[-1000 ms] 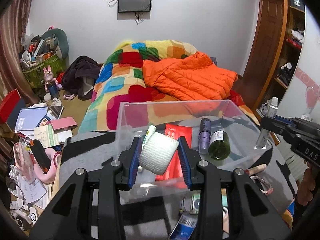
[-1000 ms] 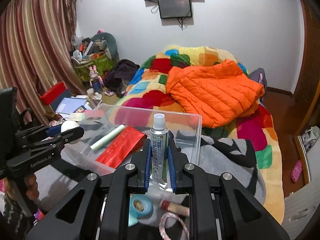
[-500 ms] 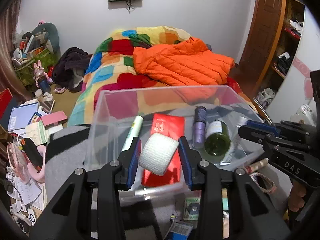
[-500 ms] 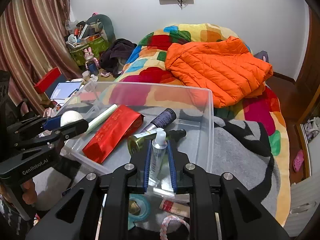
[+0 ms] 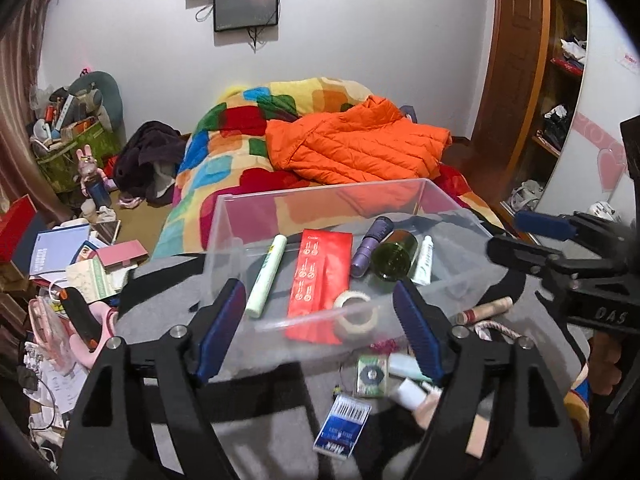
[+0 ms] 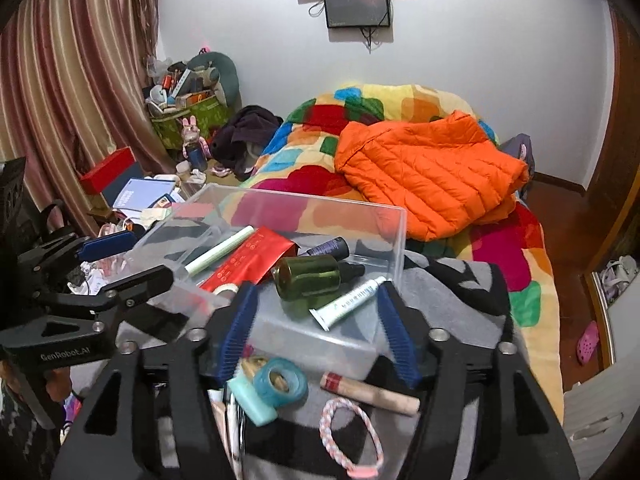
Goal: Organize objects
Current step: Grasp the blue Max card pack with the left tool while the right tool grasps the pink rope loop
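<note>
1. Left wrist view: the left gripper stood with its jaws spread wide, having just been opening, and nothing was pressed between its blue pads; the roll of white tape lay released on the floor of the clear plastic bin, near the front wall.
2. Inside the bin, from left to right, lay a pale green tube, a red packet, a purple bottle, a green glass bottle and a small white tube.
3. Right wrist view: the right gripper was likewise released, its jaws having just been opening; the white tube lay tilted between them without touching either pad, resting in the bin against the green glass bottle.
4. The left gripper appeared at the left edge of that view, beside the bin's near corner.
5. On the grey-and-black blanket in front of the bin lay a blue tape ring, a mint-coloured tube, a tan stick with a red band and a pink-and-white braided loop.
6. Farther back, an orange puffer jacket lay on the bed's multicoloured quilt.
</note>
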Motion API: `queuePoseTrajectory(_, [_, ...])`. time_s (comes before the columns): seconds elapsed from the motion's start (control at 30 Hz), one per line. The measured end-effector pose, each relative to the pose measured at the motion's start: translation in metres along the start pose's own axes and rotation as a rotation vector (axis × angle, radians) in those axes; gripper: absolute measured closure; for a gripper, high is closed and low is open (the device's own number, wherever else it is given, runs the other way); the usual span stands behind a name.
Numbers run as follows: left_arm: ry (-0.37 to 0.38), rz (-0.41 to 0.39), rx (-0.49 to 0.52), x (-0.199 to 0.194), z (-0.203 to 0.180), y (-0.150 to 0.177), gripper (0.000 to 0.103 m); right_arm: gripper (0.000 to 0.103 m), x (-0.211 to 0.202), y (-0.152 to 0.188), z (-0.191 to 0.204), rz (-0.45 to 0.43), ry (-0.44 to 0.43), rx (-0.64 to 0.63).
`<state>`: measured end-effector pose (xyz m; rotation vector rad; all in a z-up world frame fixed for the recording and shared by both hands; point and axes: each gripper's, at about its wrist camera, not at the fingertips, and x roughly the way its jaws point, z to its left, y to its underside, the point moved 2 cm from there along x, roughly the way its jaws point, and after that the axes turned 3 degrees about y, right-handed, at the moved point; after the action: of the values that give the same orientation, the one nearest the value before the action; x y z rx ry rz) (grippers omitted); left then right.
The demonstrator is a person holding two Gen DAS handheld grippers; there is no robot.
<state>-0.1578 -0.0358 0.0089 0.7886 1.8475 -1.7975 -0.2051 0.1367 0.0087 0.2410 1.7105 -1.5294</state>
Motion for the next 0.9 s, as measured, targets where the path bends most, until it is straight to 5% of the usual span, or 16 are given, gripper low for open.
queuePoseTrajectory(0.13, [-0.011, 0.013, 0.002, -0.010, 0.004, 0.015, 0.020, 0.031, -0.012, 0.013, -0.006, -0.003, 0.037, -0.005])
queuePoseTrajectory(0.63, [-0.026, 0.192, 0.021, 0.021, -0.004, 0.091, 0.020, 0.031, 0.013, 0.099, -0.030, 0.207, 0.074, 0.047])
queuePoseTrajectory(0.77, [-0.035, 0.190, 0.029, 0.028, -0.008, 0.096, 0.037, 0.032, 0.017, 0.114, -0.039, 0.230, 0.087, 0.095])
queuePoseTrajectory(0.9, [-0.003, 0.177, 0.004, 0.030, -0.008, 0.097, 0.055, 0.061, 0.010, 0.120, -0.037, 0.203, 0.083, 0.085])
